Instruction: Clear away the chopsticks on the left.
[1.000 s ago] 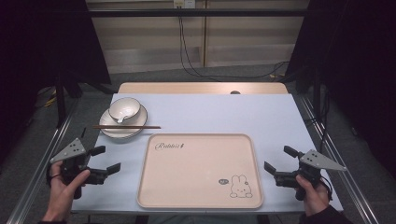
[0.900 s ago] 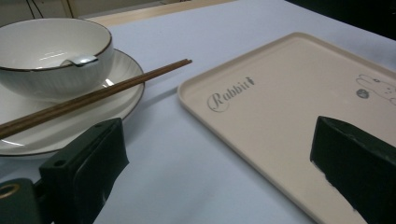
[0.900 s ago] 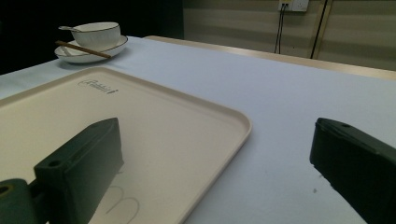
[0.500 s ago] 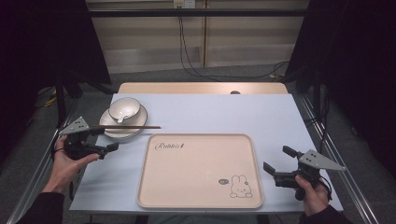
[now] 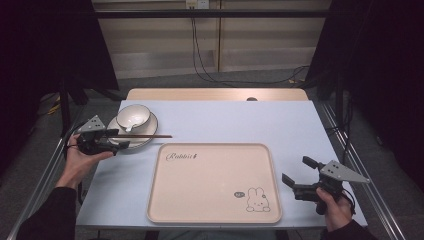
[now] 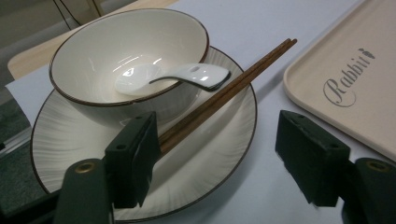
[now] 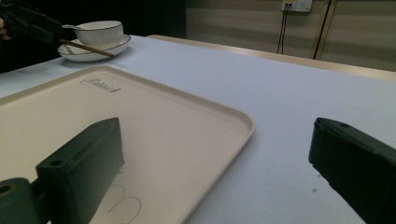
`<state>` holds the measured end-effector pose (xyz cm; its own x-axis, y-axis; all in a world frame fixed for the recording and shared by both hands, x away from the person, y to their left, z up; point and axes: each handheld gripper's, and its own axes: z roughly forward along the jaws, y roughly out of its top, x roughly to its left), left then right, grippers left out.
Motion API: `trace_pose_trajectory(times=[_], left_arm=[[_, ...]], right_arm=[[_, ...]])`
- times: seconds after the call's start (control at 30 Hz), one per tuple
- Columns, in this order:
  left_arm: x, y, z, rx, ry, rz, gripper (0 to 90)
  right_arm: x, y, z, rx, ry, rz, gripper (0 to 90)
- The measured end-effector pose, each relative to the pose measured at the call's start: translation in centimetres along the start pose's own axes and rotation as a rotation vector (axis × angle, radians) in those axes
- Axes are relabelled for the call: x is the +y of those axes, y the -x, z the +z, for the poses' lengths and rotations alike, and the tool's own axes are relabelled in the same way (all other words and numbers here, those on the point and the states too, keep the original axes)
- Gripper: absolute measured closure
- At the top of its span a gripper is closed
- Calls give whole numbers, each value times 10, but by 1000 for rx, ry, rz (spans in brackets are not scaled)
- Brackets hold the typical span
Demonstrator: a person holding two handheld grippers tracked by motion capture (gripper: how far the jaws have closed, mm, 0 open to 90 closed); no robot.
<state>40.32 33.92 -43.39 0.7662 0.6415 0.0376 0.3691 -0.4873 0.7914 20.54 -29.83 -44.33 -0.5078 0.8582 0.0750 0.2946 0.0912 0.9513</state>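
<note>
High view. Left gripper [image 5: 114, 140] at left centre of frame, set against the near rim of a white ribbed ceramic plate [image 5: 148, 132] with a dark edge line; jaws just closing, parted around the near end of a pair of dark brown wooden chopsticks [image 5: 145, 136], which lies across the plate and points right toward a cream plastic tray printed with a rabbit [image 5: 212, 182], lower centre. White ceramic bowl [image 5: 133, 116] stacked on the plate, probably to keep the setting compact. Right gripper [image 5: 296, 181] at lower right, jaws wide apart and empty, parked beside the tray on the pale blue table [image 5: 225, 120]. Contact of pads and chopsticks too small to judge here.

Left gripper view. Chopsticks [image 6: 224, 88] running from upper right down behind the left-hand jaw, seemingly touching it; other jaw well apart, so no grip yet. White ceramic spoon [image 6: 168, 77] resting in the bowl [image 6: 93, 56], handle over the rim. Chopstick ends hidden behind the jaw; plate [image 6: 219, 140] cut off at left and bottom; tray [image 6: 355, 79] cut off at right.

Right gripper view. Own jaws spread at the bottom corners, nothing between. Tray [image 7: 154, 126] cropped at left and bottom. Bowl [image 7: 99, 31], plate and chopsticks [image 7: 86, 47] small at upper left, with the left gripper [image 7: 58, 35] dark, and its jaws hard to make out.
</note>
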Motion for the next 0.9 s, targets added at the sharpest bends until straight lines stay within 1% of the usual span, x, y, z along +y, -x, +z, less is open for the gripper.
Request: trace_pose_trajectory(times=[0.03, 0.07, 0.1, 0.13, 0.17, 0.2, 0.23, 0.3, 0.33, 0.4, 0.43, 0.47, 0.53, 0.57, 0.6, 0.63, 0.67, 0.7, 0.77, 0.83, 0.9], left_arm=[[-1, -3, 3, -11, 0, 5, 340], [-1, -5, 4, -1, -4, 15, 375], [-2, -7, 5, -3, -11, 8, 376], [-2, -10, 7, -18, -17, 12, 395], [-3, -11, 8, -12, -17, 10, 428], [-3, -12, 9, -13, -13, 10, 432], [-3, -14, 10, -16, -20, 22, 450], [-3, -15, 13, 0, -36, 36, 527], [-2, -17, 15, -2, -42, 47, 538], [-1, -17, 17, -2, -46, 55, 572], [-1, -17, 18, -6, -45, 53, 574], [0, -18, 19, -5, -53, 63, 590], [0, -18, 22, -20, -76, 76, 593], [0, -17, 24, -8, -84, 75, 602], [0, -18, 24, -6, -83, 77, 607], [1, -19, 23, 2, -88, 87, 608], [1, -19, 23, 0, -96, 85, 617], [0, -20, 24, -10, -86, 88, 616], [0, -19, 23, -5, -89, 87, 621], [-1, -18, 25, -1, -79, 96, 623], [0, -17, 25, 5, -80, 98, 637]], right_arm=[[0, 0, 0, 0, 0, 0, 26], [0, 0, 0, 1, 0, -2, 26], [0, 0, 0, 2, -1, -2, 26], [0, 0, 0, 4, -1, -3, 26], [0, 0, 0, 3, -2, -4, 26], [0, 0, 0, 3, -2, -2, 26], [0, 0, 0, 3, -1, 0, 26], [0, 0, 0, 3, -1, -1, 26], [0, 0, 0, 3, -1, 0, 26], [0, 0, -1, 0, 1, 3, 26], [0, 0, -1, 0, 0, 3, 26], [0, 0, 0, -3, 2, 5, 26], [-1, 0, -1, 0, 0, 3, 26], [-1, 0, 0, 1, 0, 3, 26], [-1, 0, -1, -1, 1, 7, 26], [-1, 0, -1, 3, 1, 5, 26], [-1, 0, -1, 3, -1, 6, 26], [-1, 0, -1, 0, -2, 5, 26], [-1, 0, -1, 2, -3, 6, 26], [-1, 0, -1, 8, -1, 8, 25], [-1, 0, 0, 2, -2, 8, 26]])
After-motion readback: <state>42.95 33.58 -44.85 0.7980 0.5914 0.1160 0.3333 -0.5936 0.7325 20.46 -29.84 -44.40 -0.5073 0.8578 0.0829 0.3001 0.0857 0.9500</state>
